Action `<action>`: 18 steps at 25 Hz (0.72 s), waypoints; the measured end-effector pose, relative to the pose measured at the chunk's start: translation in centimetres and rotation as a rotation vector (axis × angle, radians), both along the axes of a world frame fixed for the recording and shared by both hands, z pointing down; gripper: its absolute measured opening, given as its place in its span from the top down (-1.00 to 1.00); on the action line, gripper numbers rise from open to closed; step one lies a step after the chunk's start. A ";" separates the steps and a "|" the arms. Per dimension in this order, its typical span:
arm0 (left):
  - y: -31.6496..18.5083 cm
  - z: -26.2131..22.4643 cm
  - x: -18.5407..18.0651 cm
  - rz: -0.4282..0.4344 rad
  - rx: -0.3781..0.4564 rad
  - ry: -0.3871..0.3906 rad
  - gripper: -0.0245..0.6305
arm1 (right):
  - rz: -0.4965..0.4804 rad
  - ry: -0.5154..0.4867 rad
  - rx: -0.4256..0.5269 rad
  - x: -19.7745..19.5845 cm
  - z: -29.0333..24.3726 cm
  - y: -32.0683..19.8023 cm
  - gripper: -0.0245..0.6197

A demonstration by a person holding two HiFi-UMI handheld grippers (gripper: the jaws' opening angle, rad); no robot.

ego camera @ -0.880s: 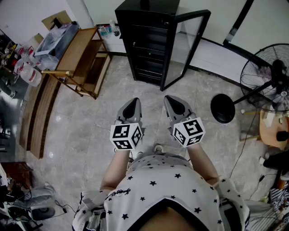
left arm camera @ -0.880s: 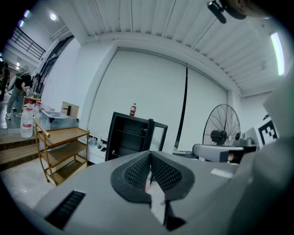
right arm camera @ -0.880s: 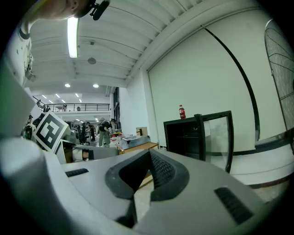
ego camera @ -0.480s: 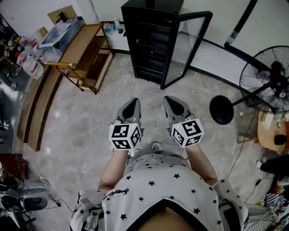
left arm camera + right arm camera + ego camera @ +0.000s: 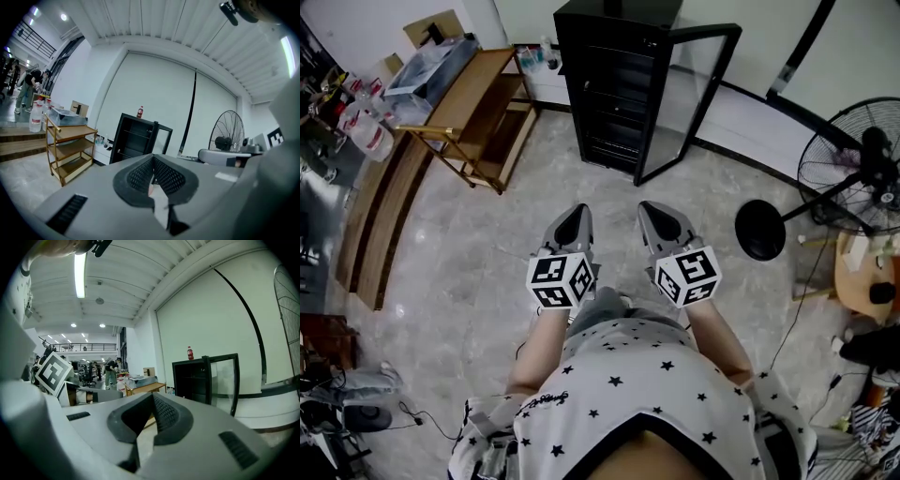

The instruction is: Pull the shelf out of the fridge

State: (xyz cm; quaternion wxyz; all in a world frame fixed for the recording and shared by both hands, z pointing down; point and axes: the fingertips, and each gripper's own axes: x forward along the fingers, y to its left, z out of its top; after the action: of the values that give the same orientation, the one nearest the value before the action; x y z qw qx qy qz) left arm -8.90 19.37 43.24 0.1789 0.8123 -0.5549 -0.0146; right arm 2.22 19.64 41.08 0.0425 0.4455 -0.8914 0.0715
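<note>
A black fridge [image 5: 614, 84] stands ahead on the tiled floor with its glass door [image 5: 689, 94] swung open to the right. Its wire shelves [image 5: 609, 127] show as dark bars inside. My left gripper [image 5: 578, 214] and right gripper [image 5: 652, 211] are held side by side at waist height, well short of the fridge and pointing at it. Both are shut with nothing between the jaws. The left gripper view shows the fridge [image 5: 136, 143] beyond its shut jaws [image 5: 153, 161]. The right gripper view shows the fridge [image 5: 194, 380] beyond its own shut jaws [image 5: 152, 401].
A wooden shelf cart [image 5: 473, 112] stands left of the fridge, with wooden steps [image 5: 380, 225] further left. A standing fan [image 5: 862, 159] and its round black base [image 5: 761, 227] are at the right. A red bottle [image 5: 139, 111] sits on top of the fridge.
The head view has shifted a little, so the fridge and the cart sit slightly further right. Both grippers keep the same pose and stay shut.
</note>
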 end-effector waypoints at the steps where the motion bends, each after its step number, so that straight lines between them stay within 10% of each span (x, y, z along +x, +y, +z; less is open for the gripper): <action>1: 0.0 0.1 0.1 -0.003 -0.002 0.003 0.89 | 0.000 -0.004 -0.003 0.1 0.1 0.0 0.95; 18: -8.3 1.5 -0.2 -0.035 -0.021 0.029 0.89 | 0.008 -0.030 -0.022 1.4 1.3 -8.1 0.94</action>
State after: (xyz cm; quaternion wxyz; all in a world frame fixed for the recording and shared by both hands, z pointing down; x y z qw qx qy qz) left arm -9.07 11.07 44.74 0.1951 0.8002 -0.5666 -0.0239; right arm 3.59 11.53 42.43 0.0338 0.4476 -0.8893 0.0879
